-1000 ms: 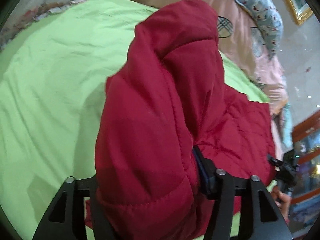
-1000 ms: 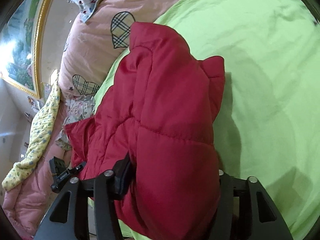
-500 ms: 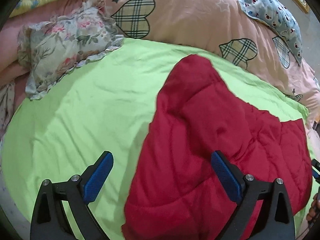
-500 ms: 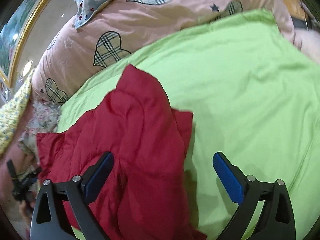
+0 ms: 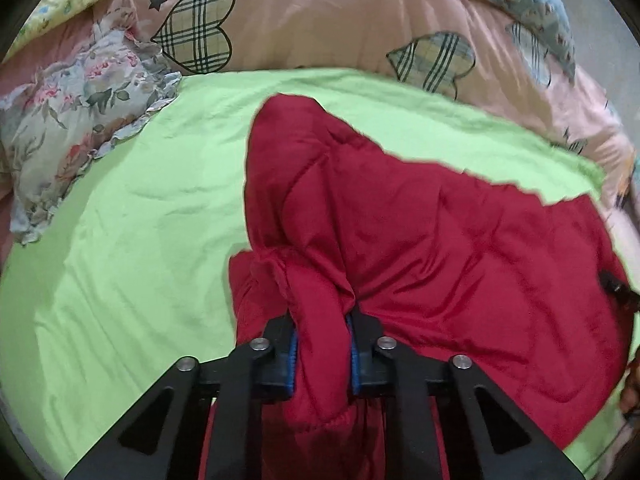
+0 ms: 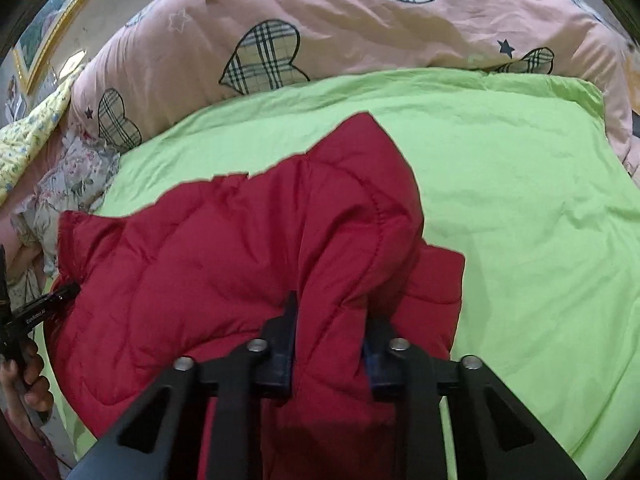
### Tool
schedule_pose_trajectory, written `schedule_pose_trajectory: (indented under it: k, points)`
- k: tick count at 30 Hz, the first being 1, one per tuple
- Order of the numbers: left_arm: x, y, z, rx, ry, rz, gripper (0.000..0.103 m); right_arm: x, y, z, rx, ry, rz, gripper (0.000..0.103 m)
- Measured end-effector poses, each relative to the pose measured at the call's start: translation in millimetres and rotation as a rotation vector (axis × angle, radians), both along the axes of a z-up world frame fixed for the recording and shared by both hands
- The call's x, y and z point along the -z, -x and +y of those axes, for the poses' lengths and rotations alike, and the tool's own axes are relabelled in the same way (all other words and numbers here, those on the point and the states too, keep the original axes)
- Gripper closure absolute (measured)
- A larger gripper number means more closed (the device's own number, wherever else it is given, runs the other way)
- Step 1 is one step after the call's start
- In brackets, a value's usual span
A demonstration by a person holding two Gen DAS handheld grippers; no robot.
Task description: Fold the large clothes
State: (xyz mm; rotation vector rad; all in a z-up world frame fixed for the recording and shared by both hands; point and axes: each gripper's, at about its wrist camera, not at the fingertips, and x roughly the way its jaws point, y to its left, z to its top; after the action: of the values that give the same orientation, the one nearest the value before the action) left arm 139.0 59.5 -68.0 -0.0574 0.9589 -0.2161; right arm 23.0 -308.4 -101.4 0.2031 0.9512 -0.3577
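Bed carried a green sheet (image 5: pixel 120 240). On it lay a red quilted jacket (image 5: pixel 440 248). Pink heart-print duvet (image 6: pixel 360 28) bordered the far edge

The left wrist view is taken close above the padded red quilted jacket (image 5: pixel 420 240), aimed toward the pink heart-patterned duvet (image 5: pixel 320 12). The right wrist view is set equally near, facing likewise. Jacket (image 6: pixel 224 248), duvet (image 6: pixel 360 28) and lime-green bedsheet (image 5: pixel 120 220) (image 6: pixel 520 184) are shared.

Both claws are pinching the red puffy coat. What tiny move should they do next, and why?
Probably lift both ends together and carry them forward over the coat. The left claw and right claw are each shut on a bunched edge of the red coat, which lies rumpled, only partly folded, on the green sheet.
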Motion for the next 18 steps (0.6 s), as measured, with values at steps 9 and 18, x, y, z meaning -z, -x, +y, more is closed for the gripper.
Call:
schedule_pose_trajectory:
  k: [9, 18]
  points:
    - [1.3, -54.8, 17.2, -0.019, 0.136, 0.010, 0.089, -16.8, -20.4, -21.3, 0.061, -0.036, -0.131, 0.086]
    - [66.1, -77.8, 7.4, -0.019, 0.036, 0.096, 0.084, 46.8, -34.4, -43.0, 0.102, -0.022, -0.199, 0.083]
